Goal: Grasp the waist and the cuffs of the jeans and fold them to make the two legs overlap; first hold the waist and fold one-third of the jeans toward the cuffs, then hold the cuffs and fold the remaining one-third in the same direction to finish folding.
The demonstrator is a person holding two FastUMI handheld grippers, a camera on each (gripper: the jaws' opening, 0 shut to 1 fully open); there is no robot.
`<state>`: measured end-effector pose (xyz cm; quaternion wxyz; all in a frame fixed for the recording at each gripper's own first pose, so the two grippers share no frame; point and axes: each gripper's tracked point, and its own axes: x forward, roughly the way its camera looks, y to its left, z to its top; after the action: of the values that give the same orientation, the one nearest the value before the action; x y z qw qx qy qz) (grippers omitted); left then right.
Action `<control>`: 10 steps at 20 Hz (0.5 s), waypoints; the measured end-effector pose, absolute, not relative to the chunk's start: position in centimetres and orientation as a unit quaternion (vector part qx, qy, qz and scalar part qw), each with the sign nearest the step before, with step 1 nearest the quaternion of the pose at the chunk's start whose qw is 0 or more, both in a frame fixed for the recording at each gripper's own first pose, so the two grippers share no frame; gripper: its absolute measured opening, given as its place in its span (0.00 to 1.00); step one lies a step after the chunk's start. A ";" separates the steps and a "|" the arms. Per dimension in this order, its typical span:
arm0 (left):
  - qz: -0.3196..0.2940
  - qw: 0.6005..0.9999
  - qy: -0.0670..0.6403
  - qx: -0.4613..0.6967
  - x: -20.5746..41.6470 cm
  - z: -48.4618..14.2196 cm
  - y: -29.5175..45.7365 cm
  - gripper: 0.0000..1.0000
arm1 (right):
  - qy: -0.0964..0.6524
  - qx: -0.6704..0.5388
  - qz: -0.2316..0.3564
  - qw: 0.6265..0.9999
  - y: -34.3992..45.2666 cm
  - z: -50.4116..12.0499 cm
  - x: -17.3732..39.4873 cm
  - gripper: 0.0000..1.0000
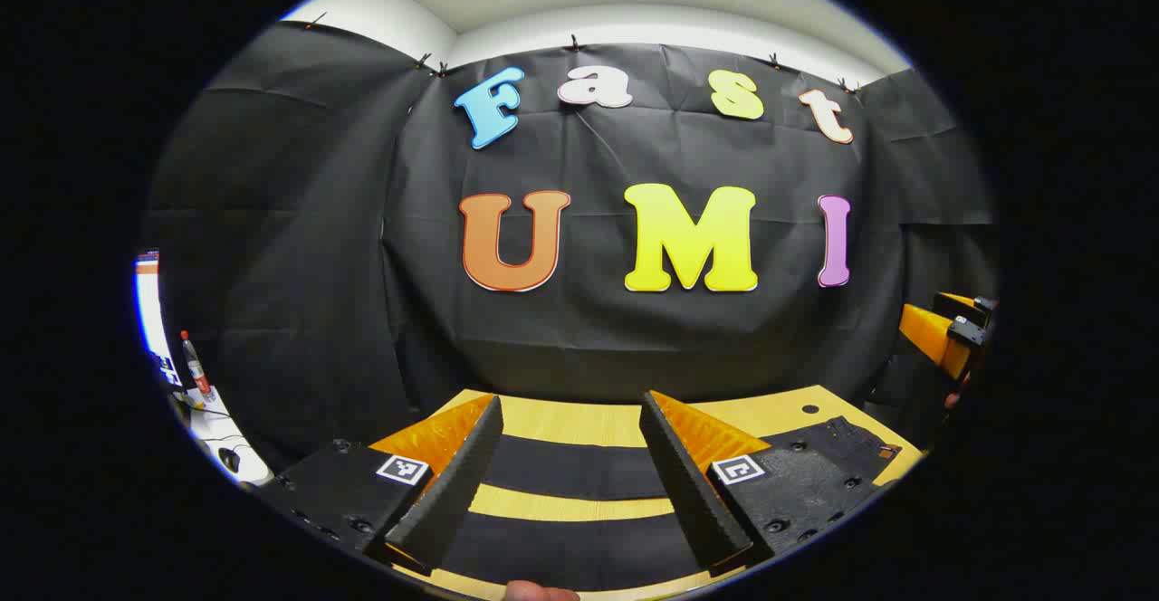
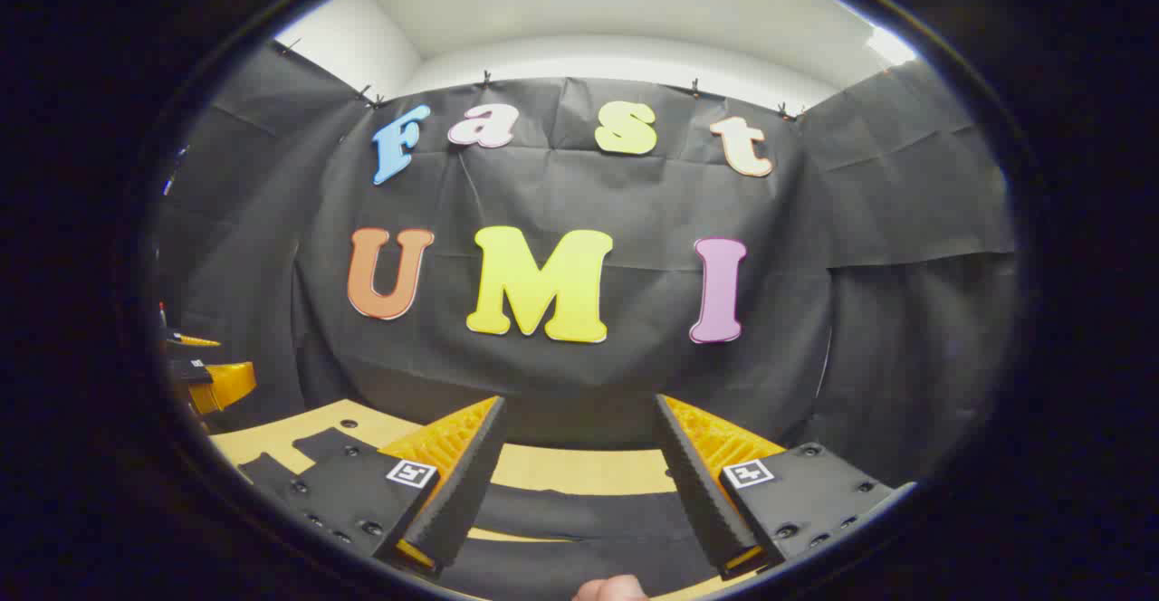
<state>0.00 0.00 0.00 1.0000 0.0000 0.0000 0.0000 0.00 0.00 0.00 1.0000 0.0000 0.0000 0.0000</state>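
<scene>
1. Below both grippers, the dark jeans (image 1: 570,470) lie flat on the wooden table (image 1: 561,422), legs apart with bare wood between them.
2. Left gripper (image 1: 570,483) and right gripper (image 2: 579,492) hover with fingers spread, pinching nothing.
3. Risk, as I judge it: closing on a single layer, or on one leg alone, would drag the denim crooked.
4. Open room lies toward the far table edge.

Left gripper (image 1: 570,483) and right gripper (image 2: 579,488) both hang level, fingers (image 1: 453,492) spread wide apart.
</scene>
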 end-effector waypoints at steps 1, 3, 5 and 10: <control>0.002 1.000 0.004 -0.001 0.1 0.0 0.1 0.98 | -0.001 -0.005 0.003 1.000 0.0 0.0 0.3 0.99; 0.012 1.000 0.008 0.002 0.0 -0.2 0.2 0.98 | 0.000 -0.006 0.005 1.000 -0.5 -0.1 0.7 0.98; 0.011 1.000 0.008 0.006 0.0 0.1 0.2 0.98 | 0.005 -0.001 0.001 1.000 -0.8 -0.3 1.3 0.99; 0.002 1.000 0.015 0.002 0.6 0.0 -0.5 0.98 | 0.011 0.006 -0.016 1.000 -1.9 -0.5 1.7 0.99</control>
<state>0.61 -0.48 -0.02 0.9999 0.0016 0.0151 0.0022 1.67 -1.95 -0.55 0.9998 0.0057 0.0114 -0.0160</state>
